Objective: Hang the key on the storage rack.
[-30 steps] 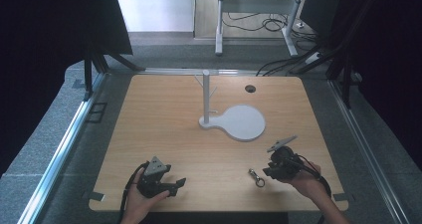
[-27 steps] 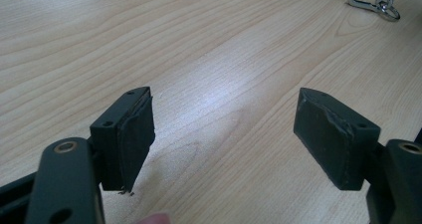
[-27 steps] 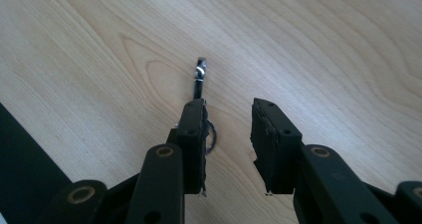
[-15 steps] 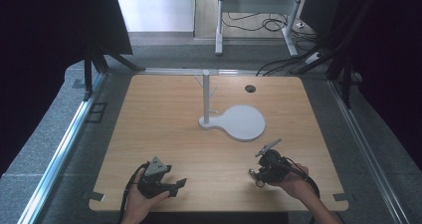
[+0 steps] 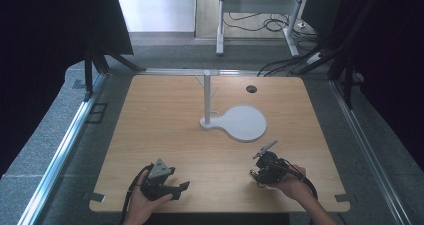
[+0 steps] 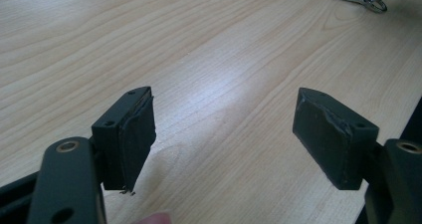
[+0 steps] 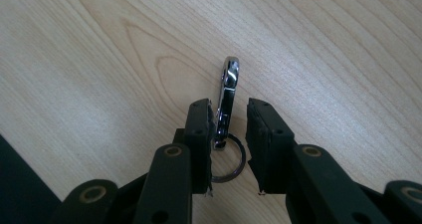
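The right tool (image 7: 228, 122), jaws just closing, straddles a chrome key clip (image 7: 226, 92) on the bench (image 5: 170, 130), right pad not yet touching. Left of the clip, the left tool (image 6: 224, 134) rests spread wide, holding nothing.

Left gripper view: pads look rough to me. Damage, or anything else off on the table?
Yes. The left gripper pads have ragged, peeling edges, with a frayed bit hanging off the lower corner. Its jaws are open and empty. Otherwise nothing odd: the key clip lies flat between the right gripper jaws.
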`<state>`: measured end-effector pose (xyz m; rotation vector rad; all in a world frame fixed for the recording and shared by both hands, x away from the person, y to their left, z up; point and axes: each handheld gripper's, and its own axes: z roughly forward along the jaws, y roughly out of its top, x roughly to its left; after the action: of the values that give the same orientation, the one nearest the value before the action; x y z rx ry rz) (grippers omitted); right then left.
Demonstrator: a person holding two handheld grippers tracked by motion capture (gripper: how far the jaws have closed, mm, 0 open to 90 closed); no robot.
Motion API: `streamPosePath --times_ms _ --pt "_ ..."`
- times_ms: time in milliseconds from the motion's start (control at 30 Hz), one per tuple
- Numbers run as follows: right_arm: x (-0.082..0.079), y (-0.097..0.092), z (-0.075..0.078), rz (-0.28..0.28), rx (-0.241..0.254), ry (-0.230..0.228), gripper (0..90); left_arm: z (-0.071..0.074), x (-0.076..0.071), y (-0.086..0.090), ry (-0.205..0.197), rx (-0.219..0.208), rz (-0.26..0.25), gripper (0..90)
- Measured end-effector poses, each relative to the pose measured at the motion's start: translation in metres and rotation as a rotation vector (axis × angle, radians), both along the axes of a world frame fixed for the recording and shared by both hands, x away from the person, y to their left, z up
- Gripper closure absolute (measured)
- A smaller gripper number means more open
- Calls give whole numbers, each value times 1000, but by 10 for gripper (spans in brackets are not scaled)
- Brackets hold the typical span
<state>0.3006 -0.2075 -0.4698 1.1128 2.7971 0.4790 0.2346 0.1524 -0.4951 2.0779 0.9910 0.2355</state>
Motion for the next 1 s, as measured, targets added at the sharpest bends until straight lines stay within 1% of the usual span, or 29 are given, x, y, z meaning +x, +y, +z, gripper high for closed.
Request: streamPosePath --times_ms 200,300,500,567,900,1000 --pt "2 2 -3 8 -6 9 754 0 0 0 -2 2 5 252" --pt "2 5 -4 14 -19 16 772 1 0 1 -6 2 8 251" --pt "0 8 -6 29 -33 17 795 1 0 0 1 8 2 251" --pt "0 9 -6 32 -48 10 798 0 0 -1 3 11 -1 251" --pt "1 9 -7 30 -49 15 804 -1 0 -2 7 19 -7 251" --pt "1 8 -6 25 -47 7 821 -1 0 -2 9 20 -6 251"
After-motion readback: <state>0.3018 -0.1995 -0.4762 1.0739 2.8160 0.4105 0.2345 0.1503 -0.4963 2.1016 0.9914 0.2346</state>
